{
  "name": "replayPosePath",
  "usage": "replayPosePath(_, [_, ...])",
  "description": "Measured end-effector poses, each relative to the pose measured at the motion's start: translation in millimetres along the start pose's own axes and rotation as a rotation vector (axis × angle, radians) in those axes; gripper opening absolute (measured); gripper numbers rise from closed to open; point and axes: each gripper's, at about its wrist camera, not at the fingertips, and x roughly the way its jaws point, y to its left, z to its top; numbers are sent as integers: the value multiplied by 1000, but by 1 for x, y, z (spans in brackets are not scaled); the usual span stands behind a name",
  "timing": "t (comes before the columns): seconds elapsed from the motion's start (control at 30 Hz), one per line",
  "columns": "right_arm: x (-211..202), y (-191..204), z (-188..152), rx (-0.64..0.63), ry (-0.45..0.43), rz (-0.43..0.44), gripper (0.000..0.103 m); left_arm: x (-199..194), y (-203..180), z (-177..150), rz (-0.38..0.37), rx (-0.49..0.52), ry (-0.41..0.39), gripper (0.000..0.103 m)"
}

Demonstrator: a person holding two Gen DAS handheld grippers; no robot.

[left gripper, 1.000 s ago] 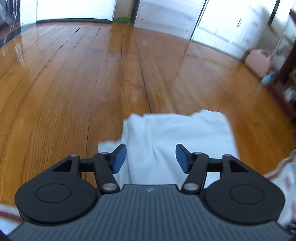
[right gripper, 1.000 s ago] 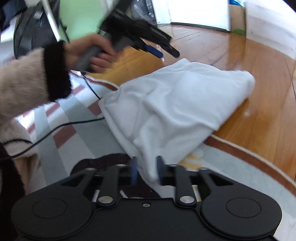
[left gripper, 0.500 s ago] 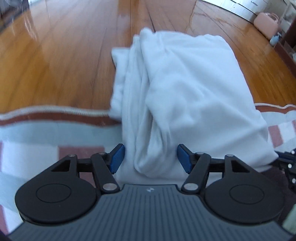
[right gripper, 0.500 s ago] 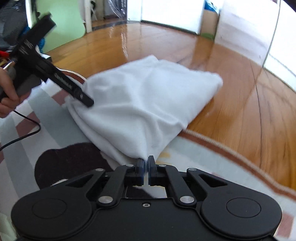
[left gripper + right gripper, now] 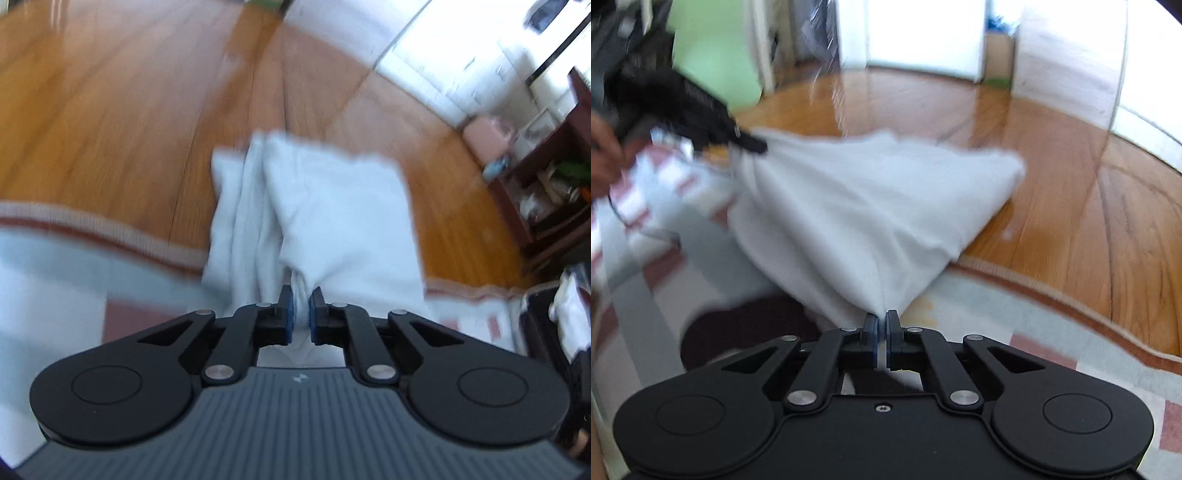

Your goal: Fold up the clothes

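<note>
Left gripper (image 5: pixel 299 295) has clamped onto the blurred white garment (image 5: pixel 332 206); right gripper (image 5: pixel 882 319) pinches its corner.

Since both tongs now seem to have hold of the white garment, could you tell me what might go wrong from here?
1. The right tongs pinch only a thin corner of the white garment; a tug could pull it free.
2. The left tongs grip a bunched ridge, so creases may be folded in.
3. Its far end lies on the wooden floor, past the rug, and may drag.
</note>
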Motion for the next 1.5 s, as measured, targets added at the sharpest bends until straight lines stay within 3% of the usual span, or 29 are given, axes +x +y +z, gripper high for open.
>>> replayPosePath(0.07, [15, 6, -7, -74, 132, -3, 3, 22, -4, -14, 113, 61, 95, 8])
replayPosePath(0.1, [23, 9, -10, -112, 199, -4, 3, 26, -7, -17, 127, 78, 112, 8])
replayPosePath(0.17, [9, 7, -5, -111, 161, 6, 6, 26, -12, -16, 141, 96, 117, 10])
replayPosePath(0.27, [-16, -16, 16, 44, 30, 91, 13, 12, -20, -9, 156, 134, 51, 14])
replayPosePath(0.33, [-25, -29, 31, 138, -64, 137, 42, 3, -23, -5, 132, 147, -17, 15])
replayPosePath(0.37, [-26, -34, 39, 176, -104, 156, 46, -1, -26, -4, 103, 151, -55, 15])
replayPosePath(0.5, [7, -24, 67, 98, -130, 164, 47, 1, -40, 1, -8, 206, -136, 30])
replayPosePath(0.6, [41, -6, 74, -25, 4, 153, 47, 30, -48, 0, -27, 231, -76, 30])
replayPosePath(0.67, [59, -3, 62, -62, 194, 171, 47, 54, -43, -2, 28, 218, 7, 30])
replayPosePath(0.73, [50, 1, 42, -113, 212, 179, 47, 74, -32, -3, 109, 193, 90, 27])
replayPosePath(0.83, [43, 3, 25, -137, 261, 130, 47, 68, -28, 2, 114, 163, 96, 26])
replayPosePath(1.0, [19, -18, 39, -9, 146, 142, 45, 61, -39, -4, 153, 218, 139, 26])
replayPosePath(1.07, [6, -26, 52, 59, 60, 207, 49, 58, -43, -7, 145, 227, 154, 30])
replayPosePath(1.1, [3, -29, 59, 86, 22, 228, 60, 57, -44, -8, 131, 225, 164, 36])
replayPosePath(1.13, [8, -31, 67, 98, 2, 210, 64, 58, -44, -12, 109, 230, 179, 45])
replayPosePath(1.17, [13, -34, 76, 109, -17, 190, 64, 59, -46, -16, 99, 256, 189, 47])
replayPosePath(1.3, [64, -28, 98, -39, -5, 86, 64, 49, -60, -18, 87, 335, 106, 47])
replayPosePath(1.37, [95, -27, 102, -200, 18, 6, 63, 36, -63, -11, 20, 335, -4, 47])
replayPosePath(1.4, [99, -40, 104, -145, 6, 26, 72, 30, -64, -6, -11, 325, -59, 47])
replayPosePath(1.5, [105, -77, 109, 49, -32, 88, 75, 36, -61, 14, -52, 285, -160, 51])
